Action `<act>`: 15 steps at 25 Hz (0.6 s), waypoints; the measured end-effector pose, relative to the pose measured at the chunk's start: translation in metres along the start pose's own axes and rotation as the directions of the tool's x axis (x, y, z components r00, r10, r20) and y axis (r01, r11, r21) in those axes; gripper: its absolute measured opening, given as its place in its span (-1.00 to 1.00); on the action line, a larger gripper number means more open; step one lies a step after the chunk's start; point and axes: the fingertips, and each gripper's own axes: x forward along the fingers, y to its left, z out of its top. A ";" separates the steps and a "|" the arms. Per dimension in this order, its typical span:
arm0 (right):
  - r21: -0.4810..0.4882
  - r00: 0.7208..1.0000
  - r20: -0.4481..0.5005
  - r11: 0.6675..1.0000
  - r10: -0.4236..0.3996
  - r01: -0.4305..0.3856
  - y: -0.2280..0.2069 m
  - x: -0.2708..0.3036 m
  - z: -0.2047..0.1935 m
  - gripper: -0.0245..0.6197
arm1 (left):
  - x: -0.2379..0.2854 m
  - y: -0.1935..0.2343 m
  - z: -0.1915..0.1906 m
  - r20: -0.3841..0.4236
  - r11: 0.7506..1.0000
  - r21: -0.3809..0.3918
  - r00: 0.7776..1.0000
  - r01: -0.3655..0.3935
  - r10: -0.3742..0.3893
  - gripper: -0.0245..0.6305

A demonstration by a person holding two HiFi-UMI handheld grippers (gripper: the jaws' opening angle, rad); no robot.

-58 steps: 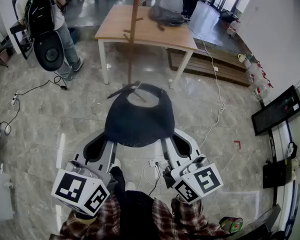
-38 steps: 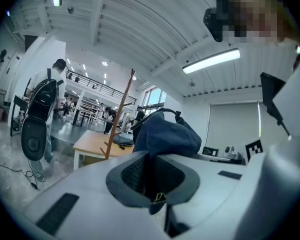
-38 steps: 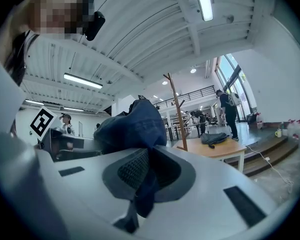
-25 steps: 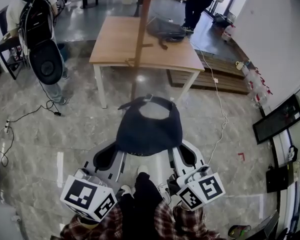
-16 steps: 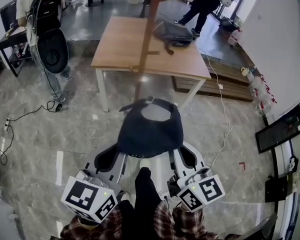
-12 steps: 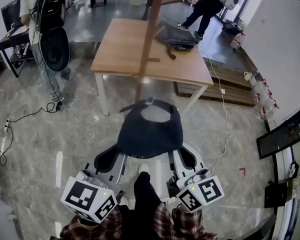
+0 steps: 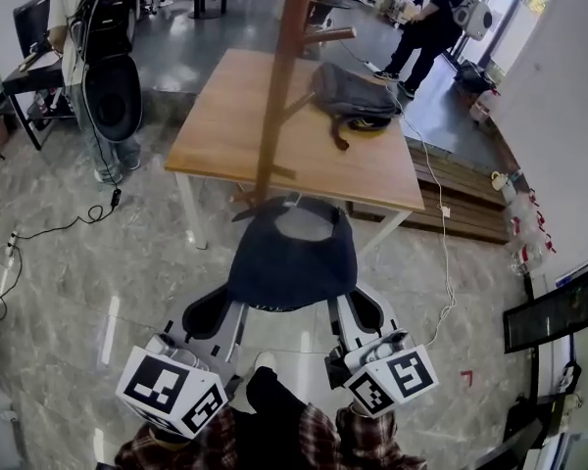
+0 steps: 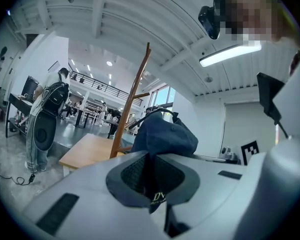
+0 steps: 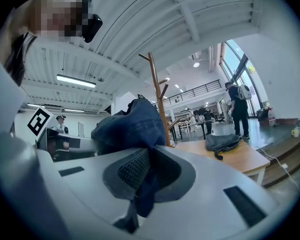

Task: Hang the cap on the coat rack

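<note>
A dark blue cap (image 7: 292,258) hangs stretched between both grippers in the head view, its strap end toward the rack. My left gripper (image 7: 230,309) is shut on the cap's left edge; the cloth (image 8: 162,136) is pinched between its pads. My right gripper (image 7: 341,309) is shut on the right edge, where the cap (image 9: 130,126) bulges up past the jaws. The wooden coat rack (image 7: 277,96) stands just beyond the cap, its pole (image 8: 130,104) with pegs rising ahead and also in the right gripper view (image 9: 159,99).
A wooden table (image 7: 225,135) stands behind the rack with a grey backpack (image 7: 358,91) on it. A person with a black backpack (image 7: 108,57) stands at the back left, another person (image 7: 441,23) at the back right. Cables (image 7: 431,253) trail over the marble floor.
I have walked closer to the rack: its pole and the table now sit nearer and larger behind the cap. Both grippers keep the same hold on the cap.
</note>
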 end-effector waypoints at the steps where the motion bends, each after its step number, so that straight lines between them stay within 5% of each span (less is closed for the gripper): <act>1: 0.000 1.000 0.000 1.000 0.011 -0.011 -0.009 0.006 0.003 -0.87 | 0.010 0.001 0.002 0.002 1.000 0.000 1.000 -0.008 0.008 -0.86; 15: 0.034 0.996 -0.008 0.995 0.090 -0.090 -0.072 0.054 0.008 -0.87 | 0.078 0.012 0.008 -0.016 0.997 0.006 0.997 -0.072 0.072 -0.86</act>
